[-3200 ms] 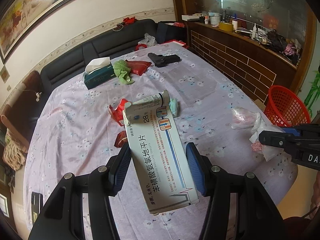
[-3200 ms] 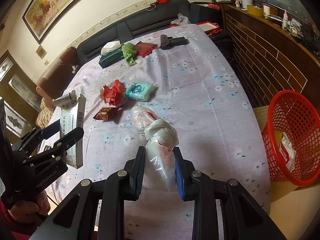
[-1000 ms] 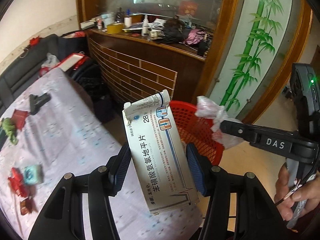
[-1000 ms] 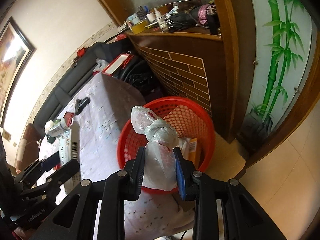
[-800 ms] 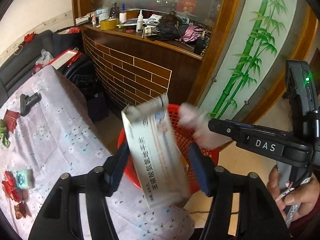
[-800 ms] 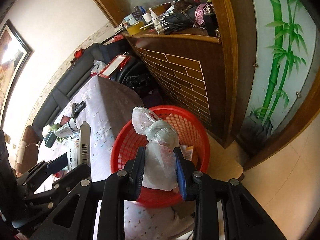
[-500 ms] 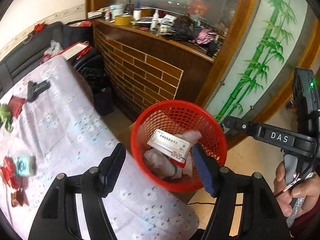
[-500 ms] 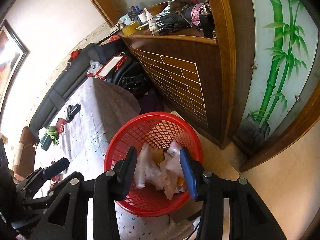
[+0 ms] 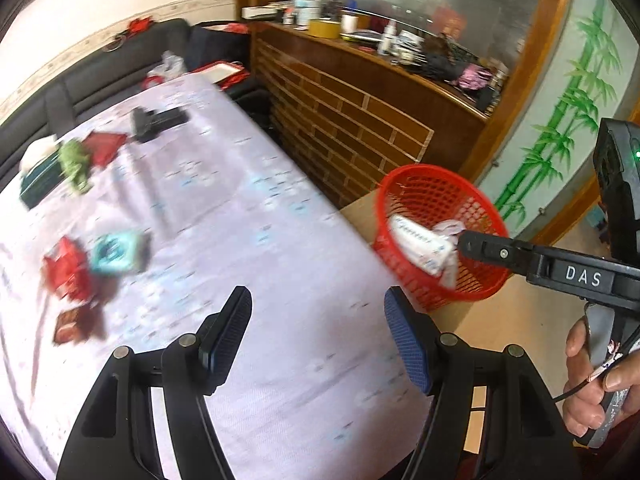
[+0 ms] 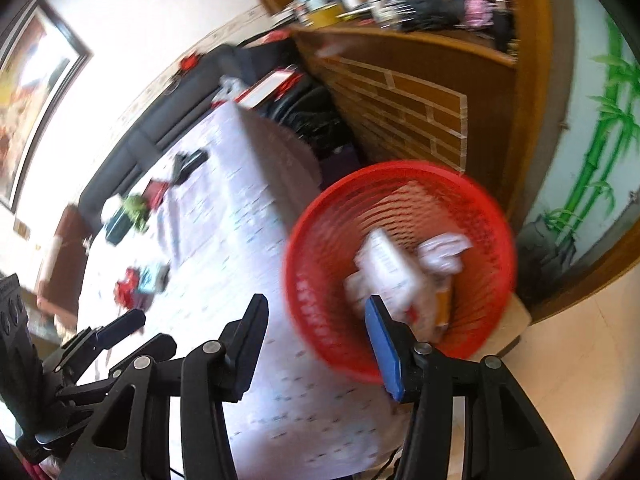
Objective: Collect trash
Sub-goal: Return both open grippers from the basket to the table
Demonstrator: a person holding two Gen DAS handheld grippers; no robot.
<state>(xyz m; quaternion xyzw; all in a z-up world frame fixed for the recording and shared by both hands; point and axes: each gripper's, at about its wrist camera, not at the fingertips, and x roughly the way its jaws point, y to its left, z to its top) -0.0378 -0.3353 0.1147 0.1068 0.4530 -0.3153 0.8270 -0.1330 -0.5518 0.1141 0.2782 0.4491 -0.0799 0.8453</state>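
Note:
A red mesh basket (image 9: 408, 176) (image 10: 320, 240) stands on a low box beside the table. In it lie the white medicine box (image 9: 418, 242) (image 10: 384, 264) and the knotted plastic bag (image 10: 444, 254). My left gripper (image 9: 318, 320) is open and empty over the table's near right corner. My right gripper (image 10: 316, 332) is open and empty, just in front of the basket's near rim; one of its fingers (image 9: 488, 252) shows in the left wrist view across the basket. On the table remain a red wrapper (image 9: 66, 272), a teal wipes pack (image 9: 116, 252) and a brown packet (image 9: 70, 326).
The table has a floral cloth (image 9: 240, 216). At its far end lie a tissue box (image 9: 38, 178), a green cloth (image 9: 76, 164), a red pouch (image 9: 106, 146) and a black toy gun (image 9: 158, 122). A brick-patterned wooden counter (image 9: 360, 120) stands behind the basket.
Both grippers opened over the basket; the medicine box and the plastic bag dropped into it. Both views have since swung left, back toward the table.

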